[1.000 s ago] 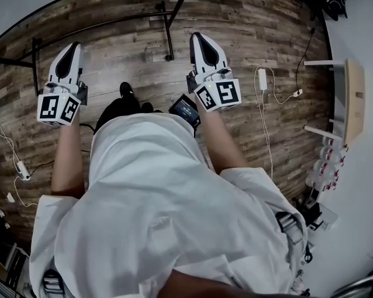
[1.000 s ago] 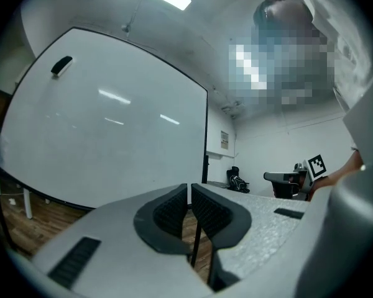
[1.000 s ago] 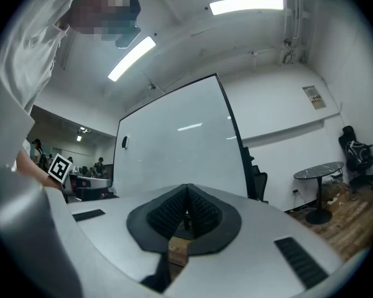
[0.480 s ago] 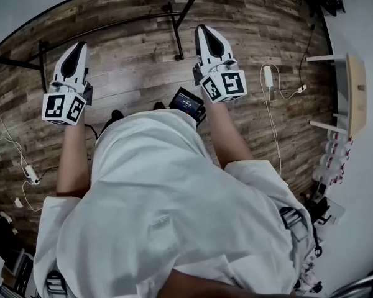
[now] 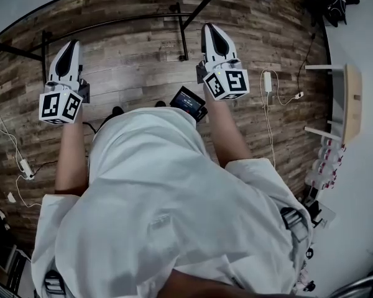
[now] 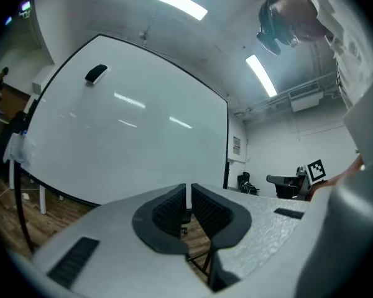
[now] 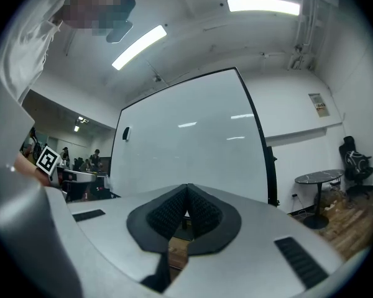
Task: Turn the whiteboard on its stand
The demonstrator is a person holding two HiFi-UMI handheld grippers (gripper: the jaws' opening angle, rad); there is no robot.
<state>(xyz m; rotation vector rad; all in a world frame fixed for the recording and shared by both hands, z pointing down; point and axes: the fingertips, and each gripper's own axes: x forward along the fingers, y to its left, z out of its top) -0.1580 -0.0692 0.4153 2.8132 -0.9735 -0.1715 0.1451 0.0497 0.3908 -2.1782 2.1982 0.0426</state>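
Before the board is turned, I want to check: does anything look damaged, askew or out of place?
Nothing looks damaged. The whiteboard is blank, with an eraser near its top corner. Only a white adapter lies loose on the floor.

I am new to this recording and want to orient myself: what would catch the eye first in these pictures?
A large whiteboard fills the scene ahead in both gripper views. In the head view, the left gripper and the right gripper, both shut and empty, point forward over the wooden floor. The person's white shirt covers the lower half of that view.
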